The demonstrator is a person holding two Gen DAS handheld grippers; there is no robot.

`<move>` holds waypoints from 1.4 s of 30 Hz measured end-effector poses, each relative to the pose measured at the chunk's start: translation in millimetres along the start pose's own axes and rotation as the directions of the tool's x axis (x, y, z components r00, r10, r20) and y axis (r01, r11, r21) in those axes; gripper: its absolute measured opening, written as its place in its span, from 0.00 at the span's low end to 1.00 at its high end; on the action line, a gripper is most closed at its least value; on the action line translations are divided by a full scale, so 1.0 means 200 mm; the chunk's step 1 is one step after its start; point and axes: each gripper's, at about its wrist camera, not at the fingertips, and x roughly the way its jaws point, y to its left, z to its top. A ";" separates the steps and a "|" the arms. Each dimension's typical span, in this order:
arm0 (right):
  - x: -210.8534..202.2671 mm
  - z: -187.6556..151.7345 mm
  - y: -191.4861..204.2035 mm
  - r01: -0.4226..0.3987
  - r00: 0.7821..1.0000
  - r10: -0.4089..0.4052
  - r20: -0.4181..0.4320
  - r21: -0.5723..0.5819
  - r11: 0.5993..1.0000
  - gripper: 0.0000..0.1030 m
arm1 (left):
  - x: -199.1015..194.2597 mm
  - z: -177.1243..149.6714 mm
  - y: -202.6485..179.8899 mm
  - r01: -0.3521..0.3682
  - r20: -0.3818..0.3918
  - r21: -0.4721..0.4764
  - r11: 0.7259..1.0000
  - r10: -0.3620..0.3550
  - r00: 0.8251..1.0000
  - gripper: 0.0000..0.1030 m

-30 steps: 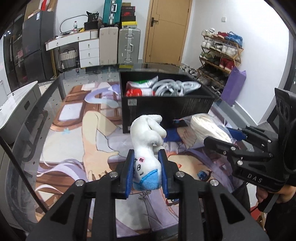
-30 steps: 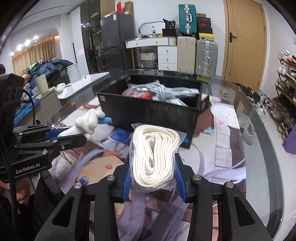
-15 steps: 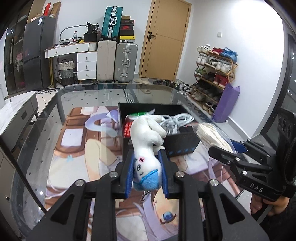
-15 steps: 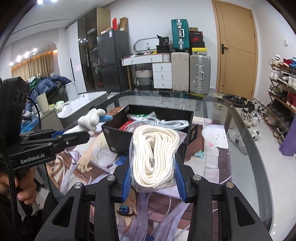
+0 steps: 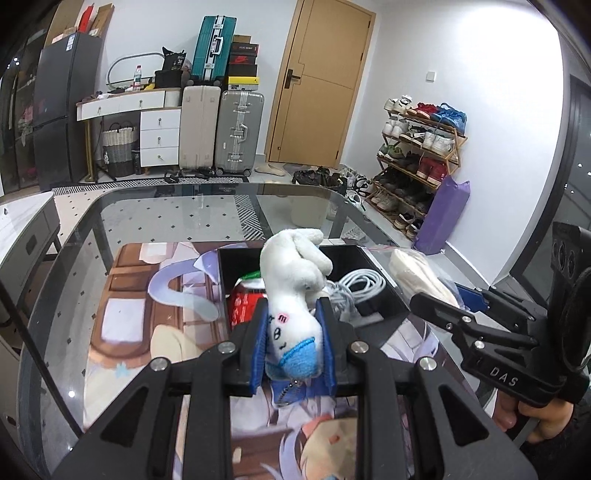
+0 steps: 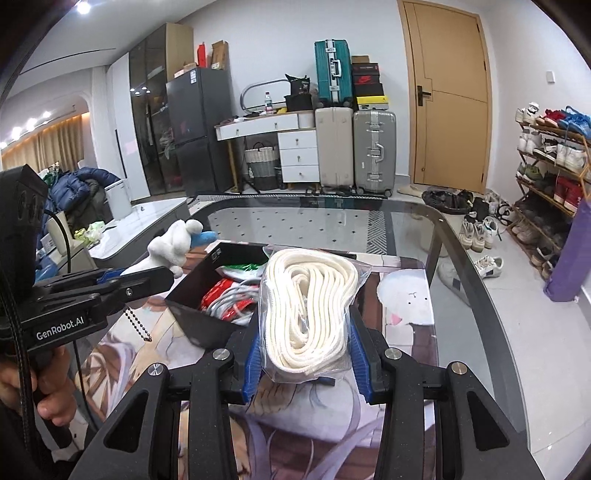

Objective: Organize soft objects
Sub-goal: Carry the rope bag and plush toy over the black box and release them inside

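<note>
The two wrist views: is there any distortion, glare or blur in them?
Left wrist view: fisheye bends the door frame; the plush toy is sharp. Right wrist view: ceiling lights flare at upper left; the glass table mirrors the room; the bagged rope is sharp.

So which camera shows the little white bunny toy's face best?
The left wrist view. There the white plush toy sits right in front, squeezed in the left gripper, so its stitched face marks show. The right wrist view catches it only small and from the side, with its face hidden.
</note>
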 end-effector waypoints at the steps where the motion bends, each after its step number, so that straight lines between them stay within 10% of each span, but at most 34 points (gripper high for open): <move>1: 0.02 0.01 0.00 -0.001 1.000 0.001 -0.004 -0.005 1.000 0.40 | 0.01 0.01 0.00 0.001 -0.002 0.004 1.000 -0.001 1.000 0.22; 31: 0.50 0.13 0.00 -0.011 0.985 -0.001 -0.174 -0.069 0.998 0.40 | 0.37 0.05 0.07 -0.061 -0.130 0.028 0.998 0.065 0.989 0.23; 38: 0.40 0.10 0.03 0.008 0.991 -0.023 -0.129 -0.112 0.994 0.51 | 0.31 0.03 0.07 -0.051 -0.125 0.025 0.998 0.053 0.991 0.33; 42: 0.34 0.05 0.03 0.024 0.994 -0.034 -0.099 -0.101 0.995 0.78 | 0.24 0.02 0.08 -0.038 -0.096 0.015 0.999 0.039 0.995 0.49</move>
